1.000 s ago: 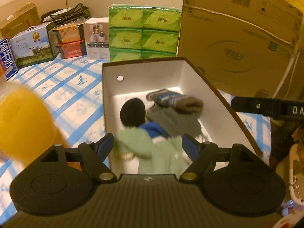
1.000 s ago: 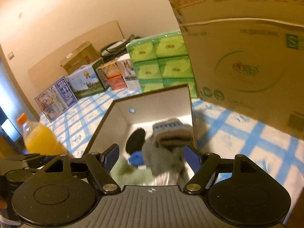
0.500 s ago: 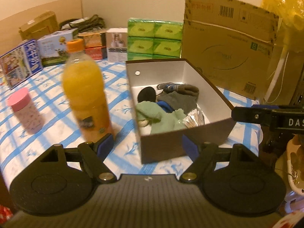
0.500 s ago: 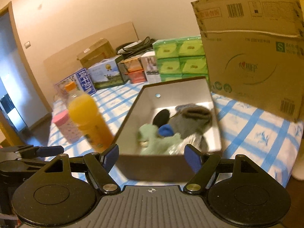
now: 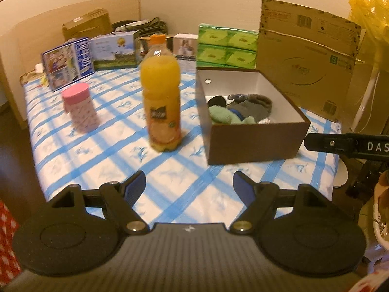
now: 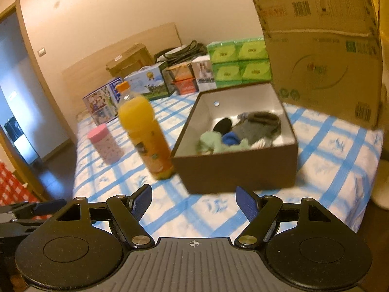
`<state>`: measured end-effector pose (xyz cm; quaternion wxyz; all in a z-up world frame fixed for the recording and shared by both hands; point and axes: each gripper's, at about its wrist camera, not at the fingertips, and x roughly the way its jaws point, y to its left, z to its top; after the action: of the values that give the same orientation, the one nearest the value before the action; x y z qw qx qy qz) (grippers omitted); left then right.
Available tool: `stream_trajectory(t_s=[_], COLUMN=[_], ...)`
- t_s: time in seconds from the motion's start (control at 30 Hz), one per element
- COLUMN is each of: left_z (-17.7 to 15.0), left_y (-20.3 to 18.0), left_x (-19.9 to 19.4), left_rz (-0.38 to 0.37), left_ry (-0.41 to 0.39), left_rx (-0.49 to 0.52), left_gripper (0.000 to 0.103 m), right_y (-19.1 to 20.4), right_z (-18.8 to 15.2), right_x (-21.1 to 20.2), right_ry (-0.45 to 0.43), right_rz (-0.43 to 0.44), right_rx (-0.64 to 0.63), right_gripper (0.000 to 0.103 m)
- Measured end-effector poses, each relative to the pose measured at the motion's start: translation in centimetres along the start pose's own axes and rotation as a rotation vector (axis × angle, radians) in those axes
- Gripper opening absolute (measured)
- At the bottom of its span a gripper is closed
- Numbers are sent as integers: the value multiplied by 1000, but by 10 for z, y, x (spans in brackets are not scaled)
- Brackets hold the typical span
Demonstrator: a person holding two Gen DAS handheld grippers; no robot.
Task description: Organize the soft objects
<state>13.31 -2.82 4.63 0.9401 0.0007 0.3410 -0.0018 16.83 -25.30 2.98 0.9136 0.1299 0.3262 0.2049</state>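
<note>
A brown open box [image 5: 252, 143] with a white inside stands on the blue-checked table; it also shows in the right wrist view [image 6: 233, 170]. Inside lie soft items: a green cloth [image 5: 220, 114] [image 6: 211, 142], a grey knitted sock [image 5: 255, 104] [image 6: 257, 126], a black piece [image 5: 216, 101] [image 6: 222, 125] and a blue piece [image 6: 229, 138]. My left gripper [image 5: 189, 186] is open and empty, held back above the table's near edge. My right gripper [image 6: 193, 199] is open and empty, also back from the box.
An orange juice bottle [image 5: 161, 92] [image 6: 145, 131] stands left of the box, a pink-lidded jar [image 5: 80, 108] [image 6: 105, 143] further left. Green tissue packs [image 5: 227, 46], printed boxes [image 5: 70, 62] and a large cardboard carton [image 5: 306, 53] line the back. The right gripper's finger [image 5: 345, 143] shows at right.
Both grippers have pulled back from over the box to the table's near edge. The bottle and jar have come into view. The soft items stay in the box.
</note>
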Motion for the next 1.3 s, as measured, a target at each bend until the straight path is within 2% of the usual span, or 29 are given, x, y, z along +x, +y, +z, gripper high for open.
stream_trajectory(t_s=[0.23,0.57,0.93,1.3], left_z=[-35,-70,-90,-106], left_y=[15,23,17,18], left_x=[-27,-57,-81,-84], left_rz=[23,47,29,36], left_ry=[15,19,20,60], left_rx=[-48,-36,-32,-44], left_gripper=[77,77,77,77], right_y=[24,44,53,61], right_z=[-33,-71,-99,-117], right_x=[-11,-35,-49,-48], right_ry=[23,34,63,101], right_rz=[-25,-53,-51,-20], right_rx=[-16,-19,-63,-114], right_gripper=[76,76,76,76])
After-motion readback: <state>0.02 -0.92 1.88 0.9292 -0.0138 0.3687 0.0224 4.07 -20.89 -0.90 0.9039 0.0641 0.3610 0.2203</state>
